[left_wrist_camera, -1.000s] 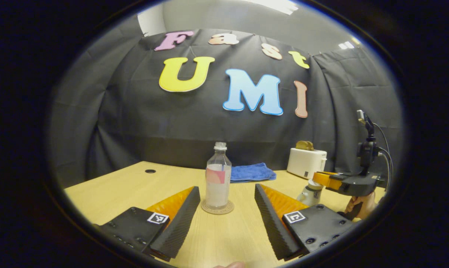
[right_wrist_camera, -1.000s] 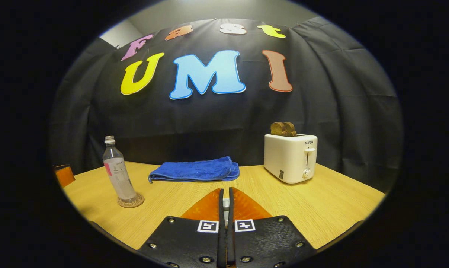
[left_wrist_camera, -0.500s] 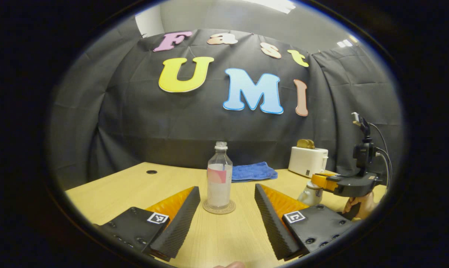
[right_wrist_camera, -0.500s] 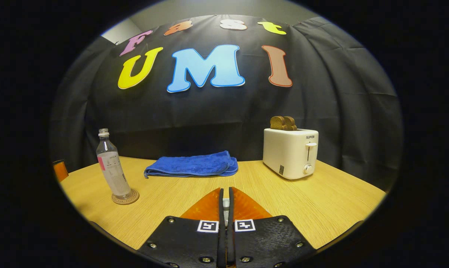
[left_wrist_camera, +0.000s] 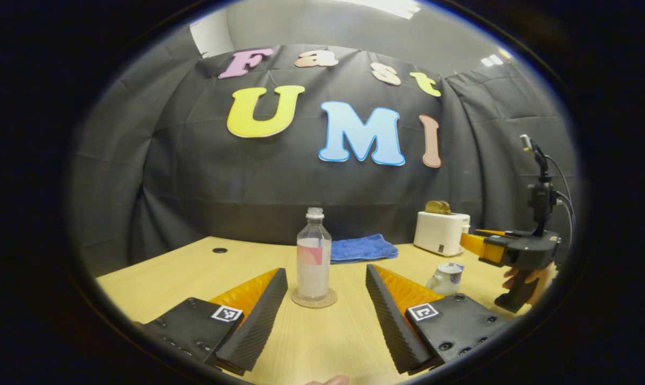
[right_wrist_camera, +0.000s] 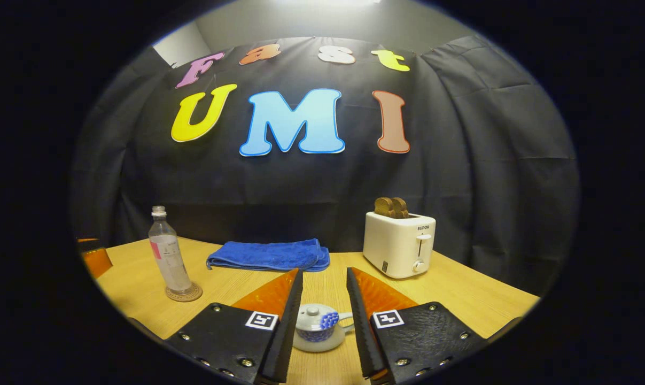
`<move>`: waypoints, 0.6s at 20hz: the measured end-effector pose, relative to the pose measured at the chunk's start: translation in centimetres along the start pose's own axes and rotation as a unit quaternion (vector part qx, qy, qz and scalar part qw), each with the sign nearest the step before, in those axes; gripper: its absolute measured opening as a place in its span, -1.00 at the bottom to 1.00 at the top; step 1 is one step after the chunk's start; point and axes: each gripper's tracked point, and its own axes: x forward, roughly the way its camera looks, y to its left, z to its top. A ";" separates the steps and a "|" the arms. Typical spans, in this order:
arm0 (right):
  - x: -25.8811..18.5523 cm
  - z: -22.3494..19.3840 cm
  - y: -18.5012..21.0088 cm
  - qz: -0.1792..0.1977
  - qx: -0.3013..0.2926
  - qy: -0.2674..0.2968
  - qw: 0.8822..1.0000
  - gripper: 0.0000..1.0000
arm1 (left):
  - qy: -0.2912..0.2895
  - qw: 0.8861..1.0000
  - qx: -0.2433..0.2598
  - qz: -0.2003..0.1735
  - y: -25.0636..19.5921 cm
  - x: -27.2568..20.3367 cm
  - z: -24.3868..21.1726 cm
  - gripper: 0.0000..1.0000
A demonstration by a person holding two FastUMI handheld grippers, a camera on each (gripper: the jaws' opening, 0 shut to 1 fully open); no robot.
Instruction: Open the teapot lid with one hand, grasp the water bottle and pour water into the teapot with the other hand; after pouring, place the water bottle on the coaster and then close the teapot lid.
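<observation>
Now both grippers' fingers spread wide, right gripper (right_wrist_camera: 325,326) above lidded teapot (right_wrist_camera: 316,329), left gripper (left_wrist_camera: 326,321) facing bottle (left_wrist_camera: 313,256).

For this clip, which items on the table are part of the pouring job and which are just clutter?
Job items:
clear plastic water bottle
round woven coaster under it
small white-and-blue ceramic teapot, lid on
left gripper, open
right gripper, open

Clutter:
folded blue towel
white toaster with brown toast

Teapot (right_wrist_camera: 316,329) base hidden behind right gripper (right_wrist_camera: 325,321) jaws.
</observation>
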 end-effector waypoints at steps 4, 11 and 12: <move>-5.3 -1.3 1.3 0.007 0.006 0.012 1.000 0.00 | 0.001 1.000 -0.010 -0.002 -2.6 -1.0 -1.3 1.00; -10.0 -4.4 4.2 0.017 -0.017 0.021 0.999 0.68 | 0.026 1.000 0.008 0.014 -6.3 -3.0 -4.8 1.00; -10.2 -4.7 4.5 0.018 -0.015 0.023 0.999 0.68 | 0.017 0.999 0.016 0.023 -6.2 -3.3 -4.3 1.00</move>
